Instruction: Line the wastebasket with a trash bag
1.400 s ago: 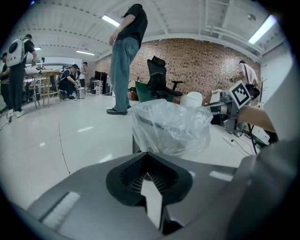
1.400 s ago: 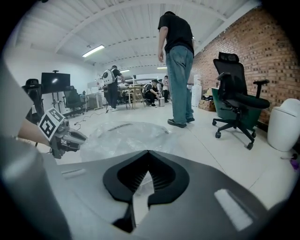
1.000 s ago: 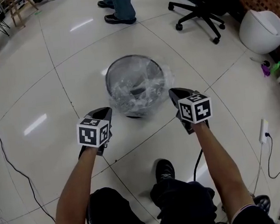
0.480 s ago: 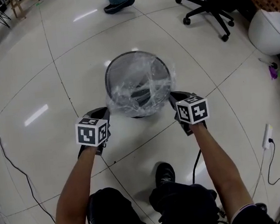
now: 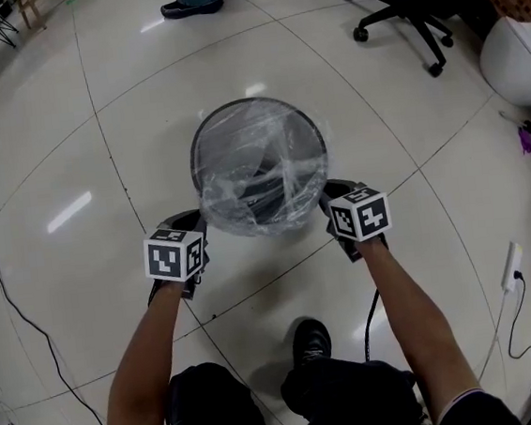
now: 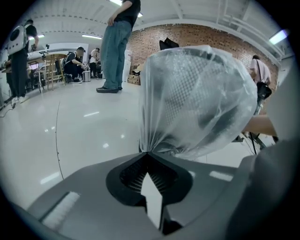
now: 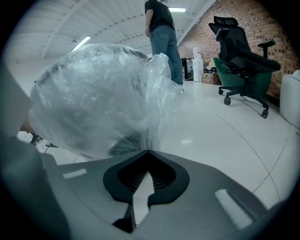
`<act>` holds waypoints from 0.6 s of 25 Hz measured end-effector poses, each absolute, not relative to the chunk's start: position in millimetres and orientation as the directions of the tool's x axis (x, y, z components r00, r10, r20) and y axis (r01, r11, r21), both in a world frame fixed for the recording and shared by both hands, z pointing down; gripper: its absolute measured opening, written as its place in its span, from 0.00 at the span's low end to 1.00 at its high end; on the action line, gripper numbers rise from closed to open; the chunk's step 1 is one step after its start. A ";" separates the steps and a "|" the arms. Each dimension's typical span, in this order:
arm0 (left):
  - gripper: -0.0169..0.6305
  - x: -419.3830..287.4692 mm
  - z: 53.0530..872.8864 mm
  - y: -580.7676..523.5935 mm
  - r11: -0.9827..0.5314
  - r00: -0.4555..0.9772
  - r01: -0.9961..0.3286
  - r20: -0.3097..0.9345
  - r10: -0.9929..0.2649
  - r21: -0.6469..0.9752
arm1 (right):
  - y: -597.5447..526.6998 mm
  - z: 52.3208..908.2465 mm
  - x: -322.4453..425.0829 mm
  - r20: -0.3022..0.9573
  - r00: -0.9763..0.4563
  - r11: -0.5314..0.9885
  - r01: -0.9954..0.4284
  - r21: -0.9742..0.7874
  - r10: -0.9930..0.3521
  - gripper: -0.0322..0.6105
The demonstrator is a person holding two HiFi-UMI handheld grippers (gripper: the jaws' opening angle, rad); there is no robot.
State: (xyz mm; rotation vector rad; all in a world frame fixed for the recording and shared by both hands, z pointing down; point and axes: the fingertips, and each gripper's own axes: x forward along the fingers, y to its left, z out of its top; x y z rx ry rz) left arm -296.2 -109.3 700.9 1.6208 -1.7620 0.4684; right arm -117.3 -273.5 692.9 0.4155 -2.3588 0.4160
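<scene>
A dark mesh wastebasket (image 5: 252, 123) stands on the white tiled floor, with a clear trash bag (image 5: 260, 181) stretched over its mouth and down its near side. My left gripper (image 5: 195, 225) is shut on the bag's edge at the basket's near left. The film gathers into its closed jaws in the left gripper view, where the trash bag (image 6: 197, 93) bulges over the mesh. My right gripper (image 5: 331, 199) is shut on the bag's edge at the near right. In the right gripper view the trash bag (image 7: 98, 93) pinches to a point at the right gripper (image 7: 148, 151).
A person's shoes (image 5: 189, 5) stand on the floor beyond the basket. A black office chair (image 5: 404, 4) is at the far right, a white bin (image 5: 521, 57) further right. Cables (image 5: 16, 308) trail along the left floor, and a power strip (image 5: 510, 266) lies right.
Both grippers have moved down with the bag's edge, drawing the film further over the basket's rim. The basket now sits closer under the view.
</scene>
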 end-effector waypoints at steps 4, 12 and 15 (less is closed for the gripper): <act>0.05 -298.0 713.7 -111.7 0.169 0.013 -0.968 0.706 -0.708 0.187 | -276.1 705.7 -121.1 0.689 -0.707 0.901 -0.390 -0.189 -0.162 0.05; 0.05 -297.1 734.8 -115.5 0.182 0.018 -0.963 0.724 -0.689 0.197 | -280.7 727.5 -124.8 0.706 -0.694 0.909 -0.373 -0.185 -0.141 0.05; 0.05 -297.4 739.9 -117.8 0.182 0.021 -0.963 0.726 -0.688 0.200 | -282.1 733.0 -125.2 0.712 -0.688 0.912 -0.370 -0.177 -0.141 0.05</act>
